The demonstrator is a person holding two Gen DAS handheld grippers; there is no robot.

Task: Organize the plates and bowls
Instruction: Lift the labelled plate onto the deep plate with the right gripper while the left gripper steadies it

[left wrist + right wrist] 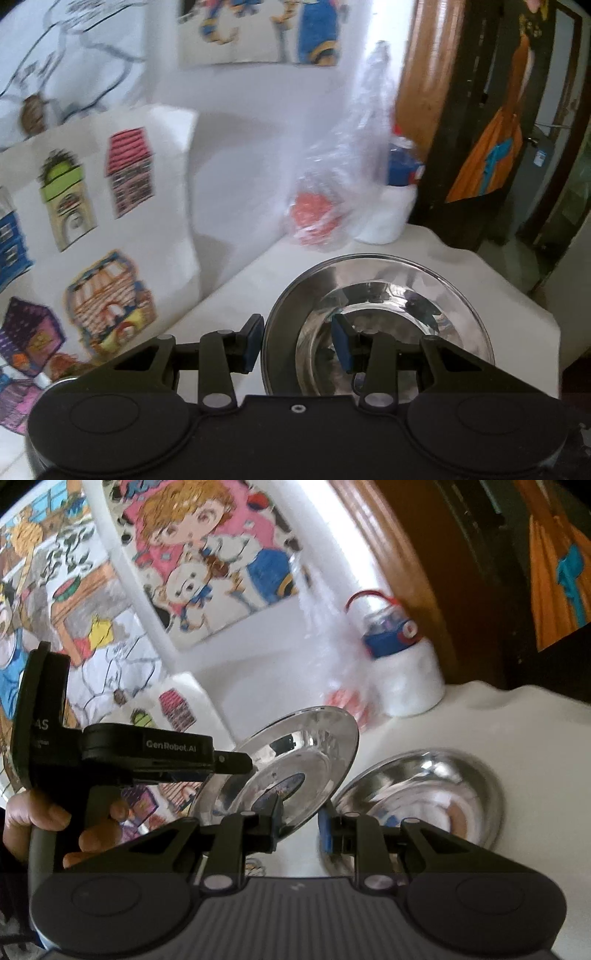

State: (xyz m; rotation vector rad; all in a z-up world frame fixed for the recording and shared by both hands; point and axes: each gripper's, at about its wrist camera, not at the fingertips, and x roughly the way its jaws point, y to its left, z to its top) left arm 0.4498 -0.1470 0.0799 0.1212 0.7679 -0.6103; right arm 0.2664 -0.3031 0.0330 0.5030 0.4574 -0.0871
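Observation:
A shiny steel plate [295,746] hangs tilted above the white table [498,720]. Its lower rim sits between the fingers of my right gripper [300,821], which is closed in on it. My left gripper [298,343] stands open, its jaws straddling the plate's [436,295] left rim: one pad outside the edge, the other over the well. In the right wrist view a hand [37,823] holds the left gripper [243,764], whose fingertip touches the plate's upper rim. A steel bowl [436,794] rests on the table to the right.
A clear plastic bag [325,206] with something red inside and a white jar [413,686] topped by a blue bottle [388,627] stand at the table's back. A white box with house stickers [110,221] rises on the left. The table edge [546,314] drops off at right.

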